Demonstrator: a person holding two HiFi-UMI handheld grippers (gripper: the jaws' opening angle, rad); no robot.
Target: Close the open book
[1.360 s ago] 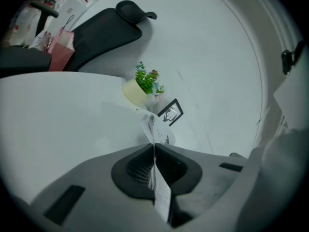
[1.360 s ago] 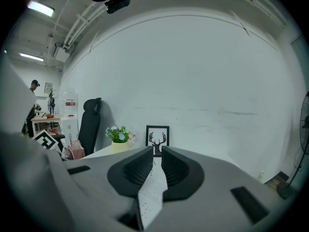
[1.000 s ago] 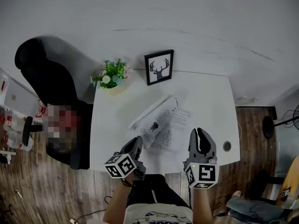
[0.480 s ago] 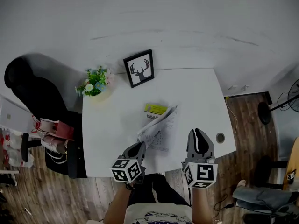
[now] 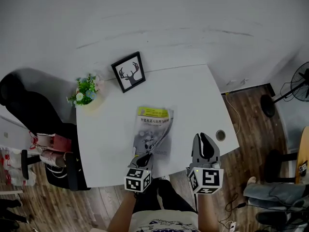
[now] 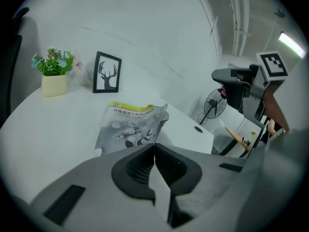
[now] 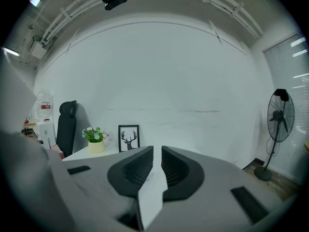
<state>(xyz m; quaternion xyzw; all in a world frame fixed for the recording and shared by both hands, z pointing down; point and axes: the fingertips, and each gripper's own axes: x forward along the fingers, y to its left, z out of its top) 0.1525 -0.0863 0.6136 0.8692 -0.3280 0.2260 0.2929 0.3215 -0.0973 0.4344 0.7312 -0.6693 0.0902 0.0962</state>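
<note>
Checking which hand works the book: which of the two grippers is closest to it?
The left gripper, its tips at the book's near edge; the right gripper is apart from it, over the table to the side.

White table (image 5: 203,95), book (image 5: 153,129) near front edge, potted plant (image 5: 86,92) and framed deer picture (image 5: 128,72) at back
</note>
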